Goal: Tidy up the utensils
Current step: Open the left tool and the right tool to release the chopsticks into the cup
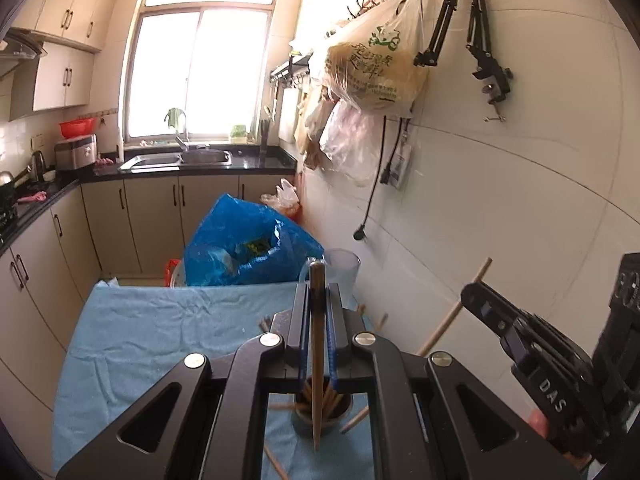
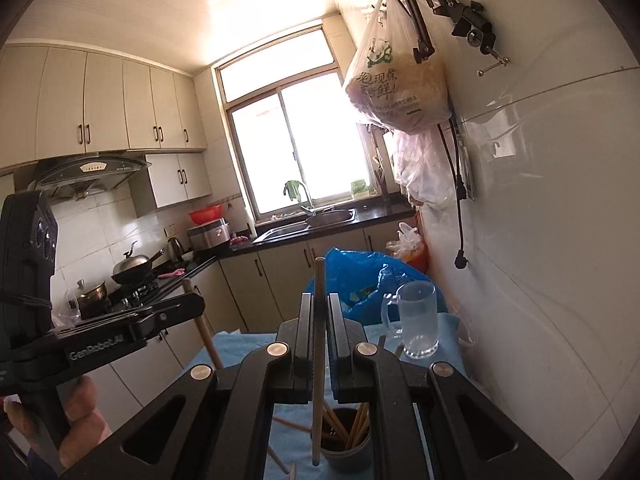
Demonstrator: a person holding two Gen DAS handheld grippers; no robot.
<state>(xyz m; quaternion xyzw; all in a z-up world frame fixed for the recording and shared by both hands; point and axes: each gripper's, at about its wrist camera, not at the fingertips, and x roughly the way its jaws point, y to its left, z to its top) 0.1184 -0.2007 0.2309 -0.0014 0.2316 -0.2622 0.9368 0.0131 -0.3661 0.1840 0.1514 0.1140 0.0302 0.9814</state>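
My left gripper [image 1: 318, 304] is shut on a wooden chopstick [image 1: 317, 360] held upright, its lower end over a dark round holder [image 1: 320, 412] that holds several chopsticks. My right gripper [image 2: 319, 316] is shut on another wooden chopstick [image 2: 318, 364], also upright, its tip beside the same holder [image 2: 346, 436]. In the left wrist view the right gripper [image 1: 468, 292] shows at right with its chopstick [image 1: 452, 312]. In the right wrist view the left gripper [image 2: 196, 300] shows at left. Loose chopsticks [image 2: 278, 460] lie on the blue cloth [image 1: 160, 340].
A clear glass mug [image 2: 416, 320] stands on the cloth near the white tiled wall [image 2: 540, 240]. A blue plastic bag [image 1: 248, 240] sits behind the table. Bags and a cable hang on the wall at right. Kitchen counters and a sink [image 1: 180, 158] are far behind.
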